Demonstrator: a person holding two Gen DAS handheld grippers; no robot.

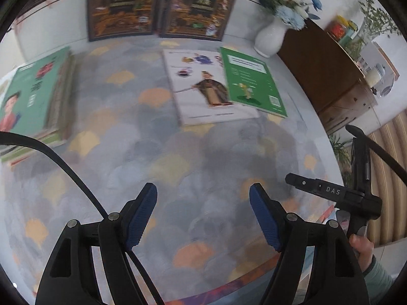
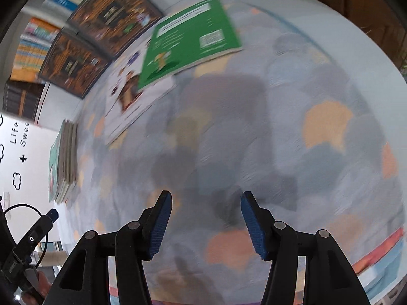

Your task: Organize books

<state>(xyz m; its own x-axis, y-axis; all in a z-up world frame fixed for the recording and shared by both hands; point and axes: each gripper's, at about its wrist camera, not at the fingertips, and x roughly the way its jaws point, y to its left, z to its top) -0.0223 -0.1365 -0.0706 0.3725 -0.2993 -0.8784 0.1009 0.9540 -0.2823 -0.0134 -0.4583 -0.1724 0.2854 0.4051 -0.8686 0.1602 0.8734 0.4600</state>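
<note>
My left gripper [image 1: 203, 216] hangs open over the patterned tablecloth [image 1: 157, 152], with nothing between its blue pads [image 1: 141, 216]. Ahead lie a white picture book [image 1: 201, 86] and a green book [image 1: 250, 81] that partly overlaps its right side. A stack of books with a green cover [image 1: 33, 94] sits at the left. My right gripper [image 2: 207, 225] is also open and empty above the cloth. From it the green book [image 2: 190, 40] and the white book [image 2: 127, 101] lie far ahead, and the stack [image 2: 64, 162] is at the left.
Two dark ornate books [image 1: 119, 7] [image 1: 198, 5] lean against the back wall. A white vase of blue flowers [image 1: 269, 38] stands beside a wooden cabinet [image 1: 330, 76]. A hand [image 1: 361, 249] holds the right gripper's frame [image 1: 335, 193]. A bookshelf [image 2: 33, 48] is far left.
</note>
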